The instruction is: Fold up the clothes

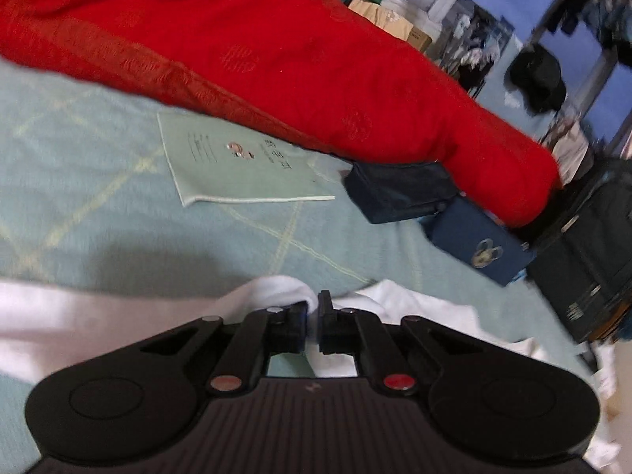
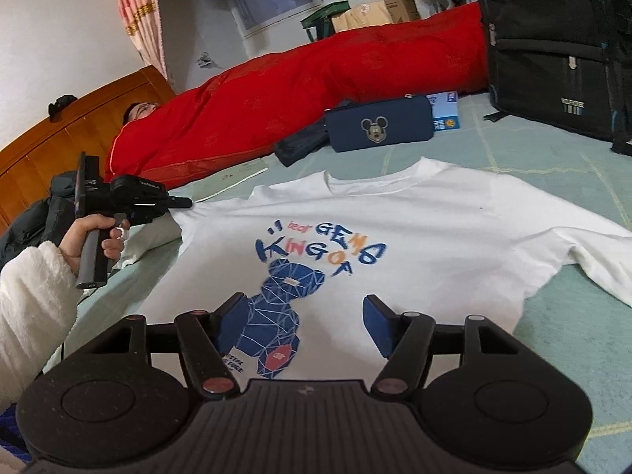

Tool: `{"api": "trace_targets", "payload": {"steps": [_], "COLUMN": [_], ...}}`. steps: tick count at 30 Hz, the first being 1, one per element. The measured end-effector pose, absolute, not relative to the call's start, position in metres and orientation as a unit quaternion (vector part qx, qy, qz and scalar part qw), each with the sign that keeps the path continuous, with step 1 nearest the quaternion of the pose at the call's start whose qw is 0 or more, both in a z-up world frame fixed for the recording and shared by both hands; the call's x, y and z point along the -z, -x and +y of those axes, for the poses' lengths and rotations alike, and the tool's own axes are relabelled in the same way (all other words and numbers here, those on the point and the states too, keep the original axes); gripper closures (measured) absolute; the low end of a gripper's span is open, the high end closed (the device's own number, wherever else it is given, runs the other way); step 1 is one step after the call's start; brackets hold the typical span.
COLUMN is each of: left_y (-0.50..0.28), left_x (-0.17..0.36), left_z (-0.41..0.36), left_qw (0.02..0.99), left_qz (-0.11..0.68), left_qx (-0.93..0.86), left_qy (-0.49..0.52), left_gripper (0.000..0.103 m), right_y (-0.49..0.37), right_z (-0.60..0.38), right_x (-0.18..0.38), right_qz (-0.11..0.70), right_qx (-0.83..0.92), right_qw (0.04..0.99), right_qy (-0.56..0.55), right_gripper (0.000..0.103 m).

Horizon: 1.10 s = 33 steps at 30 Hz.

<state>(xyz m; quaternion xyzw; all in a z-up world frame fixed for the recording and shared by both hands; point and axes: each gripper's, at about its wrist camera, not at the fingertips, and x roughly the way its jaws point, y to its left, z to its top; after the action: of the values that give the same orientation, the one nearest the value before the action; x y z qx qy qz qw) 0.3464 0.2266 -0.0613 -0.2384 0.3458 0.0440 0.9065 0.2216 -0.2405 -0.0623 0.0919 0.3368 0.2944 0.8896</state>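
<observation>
- A white T-shirt (image 2: pixel 414 237) is spread flat, print side up, on the pale green bed cover (image 2: pixel 553 347), with its collar turned toward the red quilt (image 2: pixel 296 91) and one sleeve stretched out toward the right edge of the bed.
- The left gripper (image 1: pixel 313 308) is pressed together on a bunched fold of the white T-shirt (image 1: pixel 276 288); white cloth is seen squeezed between its black fingers.
- In the right wrist view the left gripper (image 2: pixel 185 202) is seen at the shirt's left shoulder, carried by a hand (image 2: pixel 94 237) in a fluffy white sleeve (image 2: pixel 31 296).
- The right gripper (image 2: pixel 300 316) is held above the lower part of the shirt's chest print, its blue-padded fingers (image 2: pixel 375 316) spread apart with nothing gripped between them.
- A pale green booklet (image 1: pixel 241 162) is lying on the bed cover just beside the quilt's near edge.
- A navy pouch with a cartoon mouse face (image 2: pixel 379 124) is lying beyond the shirt's collar, near the quilt, with a dark folded cloth (image 2: pixel 300 144) touching its left end.
- A black backpack (image 2: pixel 553 39) is standing at the far right corner of the bed.
- A wooden headboard (image 2: pixel 79 126) is seen along the left edge.
</observation>
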Motion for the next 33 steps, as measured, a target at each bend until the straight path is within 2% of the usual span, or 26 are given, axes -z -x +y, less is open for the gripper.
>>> {"api": "trace_targets", "payload": {"steps": [5, 7, 9, 13, 20, 27, 30, 33], "left_y": [-0.336, -0.321, -0.305, -0.279, -0.274, -0.281, -0.282, -0.285], "left_x": [0.077, 0.075, 0.073, 0.073, 0.094, 0.110, 0.109, 0.108], "left_z": [0.220, 0.218, 0.216, 0.204, 0.198, 0.212, 0.208, 0.201], "left_qw": [0.898, 0.897, 0.896, 0.887, 0.864, 0.839, 0.843, 0.850], "left_qz": [0.374, 0.374, 0.376, 0.394, 0.415, 0.404, 0.401, 0.397], "left_qx": [-0.027, -0.012, 0.006, 0.048, 0.072, 0.082, 0.080, 0.072], "left_qy": [0.232, 0.236, 0.238, 0.237, 0.278, 0.356, 0.351, 0.339], "left_gripper": [0.094, 0.082, 0.078, 0.075, 0.073, 0.073, 0.073, 0.079], "right_y": [-0.217, -0.217, -0.217, -0.217, -0.233, -0.291, -0.309, -0.325], "right_z": [-0.249, -0.253, -0.256, -0.273, -0.335, -0.382, -0.384, -0.380], "right_x": [0.061, 0.059, 0.057, 0.050, 0.046, 0.114, 0.130, 0.137], "right_qz": [0.336, 0.336, 0.337, 0.339, 0.360, 0.428, 0.411, 0.393], "right_qx": [-0.285, -0.282, -0.282, -0.277, -0.232, -0.230, -0.252, -0.260], "right_qw": [0.893, 0.894, 0.893, 0.893, 0.893, 0.826, 0.810, 0.807], "right_qy": [-0.091, -0.093, -0.094, -0.107, -0.137, -0.287, -0.334, -0.356], "right_gripper": [0.029, 0.029, 0.029, 0.029, 0.028, 0.028, 0.028, 0.028]}}
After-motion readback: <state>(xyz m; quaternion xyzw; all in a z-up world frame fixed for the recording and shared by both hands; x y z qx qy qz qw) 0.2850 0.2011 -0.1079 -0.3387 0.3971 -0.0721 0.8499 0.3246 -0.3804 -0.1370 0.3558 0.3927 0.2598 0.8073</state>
